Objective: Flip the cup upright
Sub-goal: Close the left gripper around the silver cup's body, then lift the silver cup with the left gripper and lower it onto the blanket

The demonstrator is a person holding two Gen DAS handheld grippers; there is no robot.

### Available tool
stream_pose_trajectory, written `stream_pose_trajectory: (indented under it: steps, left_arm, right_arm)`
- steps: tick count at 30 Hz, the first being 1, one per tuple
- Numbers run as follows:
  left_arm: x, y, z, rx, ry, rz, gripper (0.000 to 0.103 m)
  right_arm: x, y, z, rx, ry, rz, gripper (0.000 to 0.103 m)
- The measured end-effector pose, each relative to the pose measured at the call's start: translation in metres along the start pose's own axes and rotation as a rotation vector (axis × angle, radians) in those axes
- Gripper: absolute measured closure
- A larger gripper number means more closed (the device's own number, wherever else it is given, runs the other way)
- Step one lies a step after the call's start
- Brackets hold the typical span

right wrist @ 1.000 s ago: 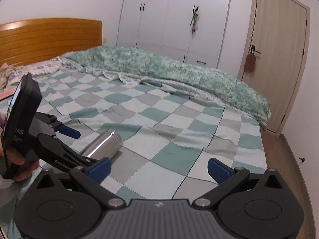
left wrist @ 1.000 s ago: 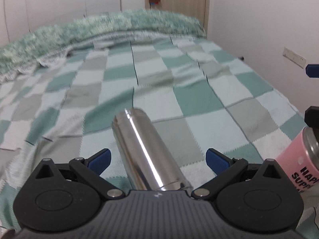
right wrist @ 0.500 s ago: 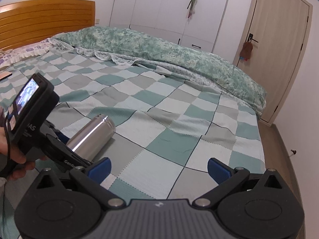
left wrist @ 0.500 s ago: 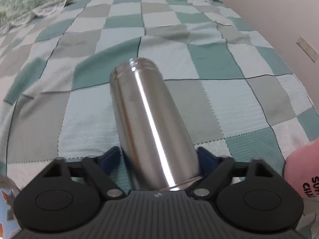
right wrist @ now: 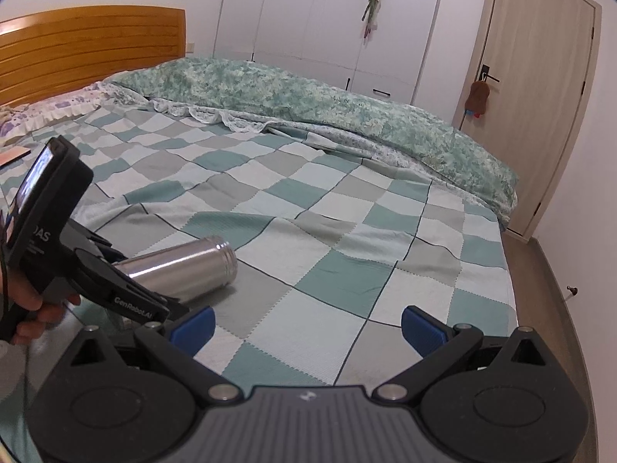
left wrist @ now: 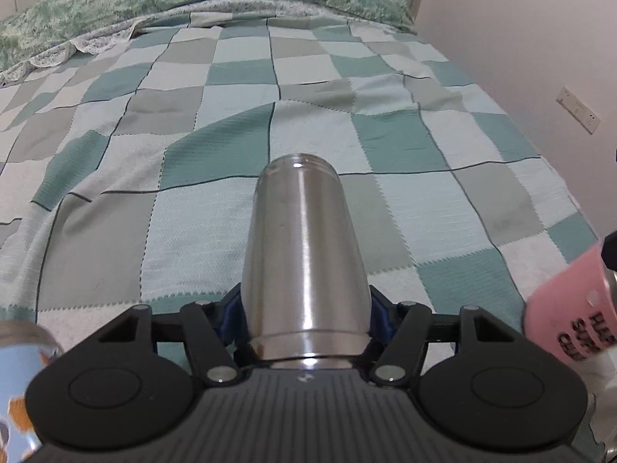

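The left gripper (left wrist: 306, 318) has its jaws clamped on the near end of the steel cup (left wrist: 304, 254), which lies on its side on the bed (left wrist: 424, 208), far end pointing away. The right gripper (right wrist: 306, 328) hangs nearby with jaws apart, holding nothing. I'd worry about slip: the cup is a smooth, polished, slightly tapered cylinder, and swinging it upright from one end could let it twist or slide out. The checked quilt is soft and rumpled, so it may topple once stood. A pink cup (left wrist: 570, 312) sits just right.
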State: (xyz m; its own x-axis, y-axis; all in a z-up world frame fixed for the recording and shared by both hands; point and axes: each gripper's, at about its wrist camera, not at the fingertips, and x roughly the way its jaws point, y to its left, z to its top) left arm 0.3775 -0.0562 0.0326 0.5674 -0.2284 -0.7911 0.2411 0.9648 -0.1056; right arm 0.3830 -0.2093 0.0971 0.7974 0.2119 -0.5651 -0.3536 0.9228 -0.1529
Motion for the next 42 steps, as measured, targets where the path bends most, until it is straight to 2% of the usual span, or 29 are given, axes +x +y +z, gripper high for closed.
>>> stream_pose_trajectory:
  steps: [10, 16, 21, 32, 38, 42]
  left_arm:
    - [-0.066, -0.01, -0.041, -0.033, -0.102, -0.033, 0.04]
    - [-0.109, -0.018, -0.081, -0.06, -0.146, -0.033, 0.04]
    - [-0.13, -0.025, -0.119, -0.103, -0.167, -0.022, 0.04]
    - [-0.133, -0.039, -0.197, -0.23, -0.214, 0.054, 0.04]
    - [-0.129, -0.051, -0.216, -0.247, -0.28, 0.121, 0.039]
    - [-0.123, -0.057, -0.218, -0.244, -0.298, 0.134, 0.039]
  right_arm:
    - [-0.058, 0.027, -0.014, 0.013, -0.031, 0.031, 0.0]
    - [-0.097, 0.049, -0.032, 0.019, -0.05, 0.055, 0.0]
    - [-0.123, 0.065, -0.051, 0.021, -0.059, 0.068, 0.0]
    - [-0.142, 0.088, -0.099, 0.044, -0.041, 0.08, 0.0]
    - [-0.138, 0.095, -0.118, 0.048, -0.028, 0.086, 0.0]
    - [-0.131, 0.096, -0.127, 0.06, -0.018, 0.084, 0.0]
